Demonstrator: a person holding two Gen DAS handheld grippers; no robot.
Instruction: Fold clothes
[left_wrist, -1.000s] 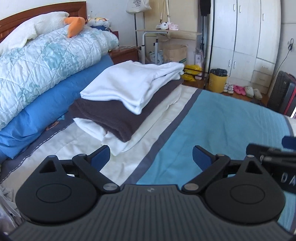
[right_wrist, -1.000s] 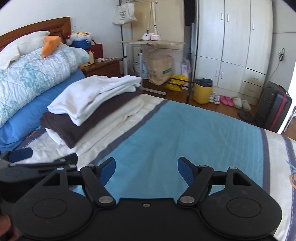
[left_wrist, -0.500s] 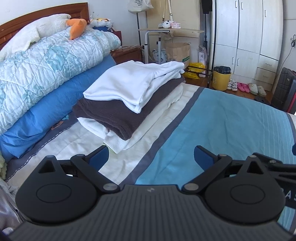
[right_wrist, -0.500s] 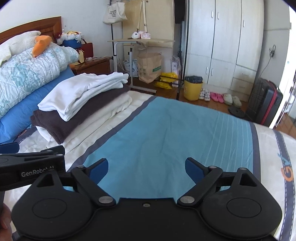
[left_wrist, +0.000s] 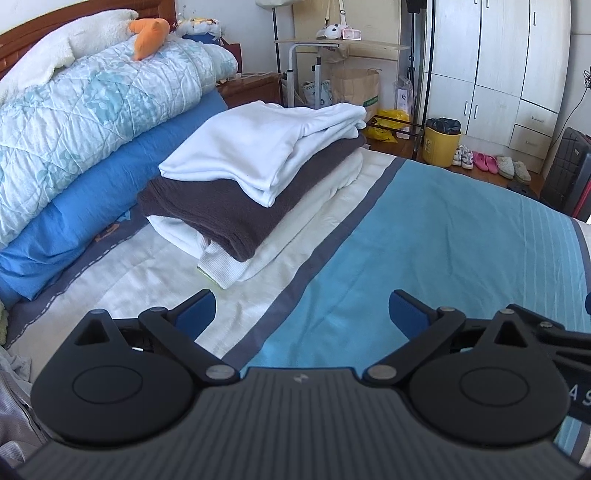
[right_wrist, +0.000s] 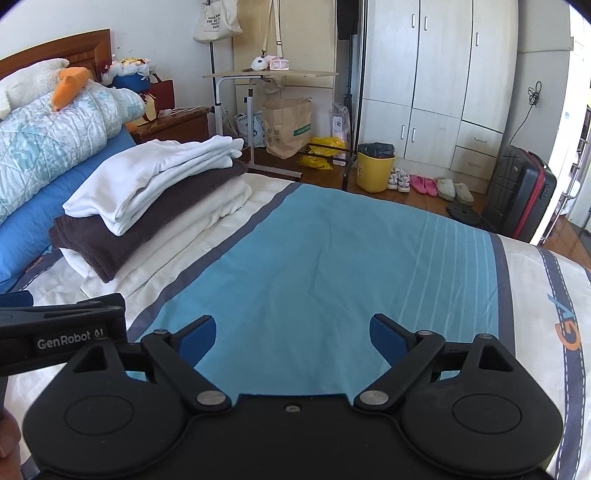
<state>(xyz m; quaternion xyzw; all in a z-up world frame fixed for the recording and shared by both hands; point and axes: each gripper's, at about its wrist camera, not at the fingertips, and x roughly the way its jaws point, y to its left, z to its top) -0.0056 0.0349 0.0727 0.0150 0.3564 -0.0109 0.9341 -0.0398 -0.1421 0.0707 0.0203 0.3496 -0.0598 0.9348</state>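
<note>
Two hand-held grippers are hovering side by side over a bed, both angled down at the bedspread (right_wrist: 332, 266) and both carrying nothing. The left gripper (left_wrist: 301, 314) is standing wide, its blue pads (left_wrist: 195, 314) well apart over the seam where the white border meets the blue panel. The right gripper (right_wrist: 291, 336) is likewise spread wide over bare blue cloth.

Beyond them and to the left, the stack of folded clothes (left_wrist: 255, 184) is lying on the white border: a white top (left_wrist: 258, 147) on a dark brown garment (left_wrist: 221, 214) on cream pieces (left_wrist: 236, 266). Its long axis is running away from the grippers, slanting up toward the right, with the near corner pointing back at the left gripper, which looks the nearer of the two. At the left view's lower left edge, a crumpled grey garment (left_wrist: 14, 406) is lying just beside the left gripper, probably the next piece to fold.

Compared with a second ago, the right gripper's jaws are standing wider, and the stack is unchanged.
</note>
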